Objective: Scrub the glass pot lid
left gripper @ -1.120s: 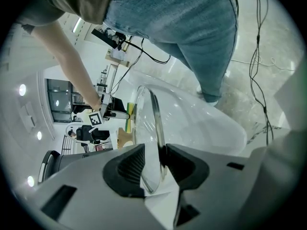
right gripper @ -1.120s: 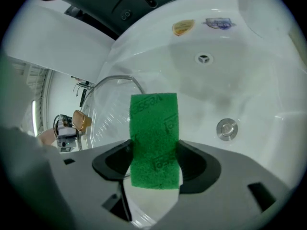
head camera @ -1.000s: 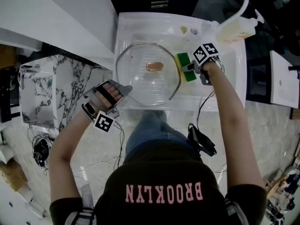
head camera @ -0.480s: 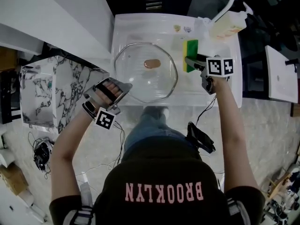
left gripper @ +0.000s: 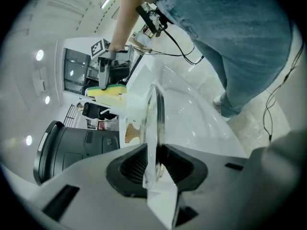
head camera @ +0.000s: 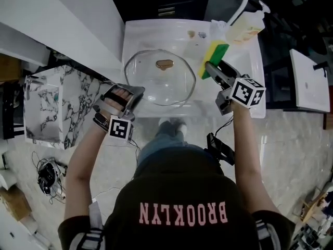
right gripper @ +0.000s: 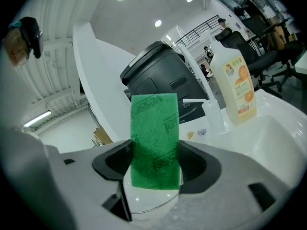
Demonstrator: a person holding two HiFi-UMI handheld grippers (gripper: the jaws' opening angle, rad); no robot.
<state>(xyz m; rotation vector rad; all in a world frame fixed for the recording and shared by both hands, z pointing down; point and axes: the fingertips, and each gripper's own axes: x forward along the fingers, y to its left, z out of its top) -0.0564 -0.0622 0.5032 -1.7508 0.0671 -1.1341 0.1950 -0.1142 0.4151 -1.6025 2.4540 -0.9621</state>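
Note:
The round glass pot lid [head camera: 160,82] with a brown knob [head camera: 165,63] is held over the white sink [head camera: 151,33]. My left gripper [head camera: 126,95] is shut on its near-left rim. In the left gripper view the lid [left gripper: 155,114] stands edge-on between the jaws of the left gripper [left gripper: 154,164]. At the sink's right side my right gripper [head camera: 214,71] is shut on a yellow-and-green sponge [head camera: 215,54], off the lid's right rim. The sponge's green face [right gripper: 154,138] fills the right gripper [right gripper: 154,170], pointing up.
A soap bottle [head camera: 243,29] with an orange label [right gripper: 238,87] and a small clear bottle [right gripper: 213,114] stand at the sink's far right by the white faucet [head camera: 239,1]. A marble-patterned box [head camera: 44,103] sits left. A black bin [right gripper: 160,75] lies beyond.
My right gripper has carried the sponge away from the lid's right rim, toward the far right of the sink, and turned it slantwise. The left gripper stays clamped on the rim.

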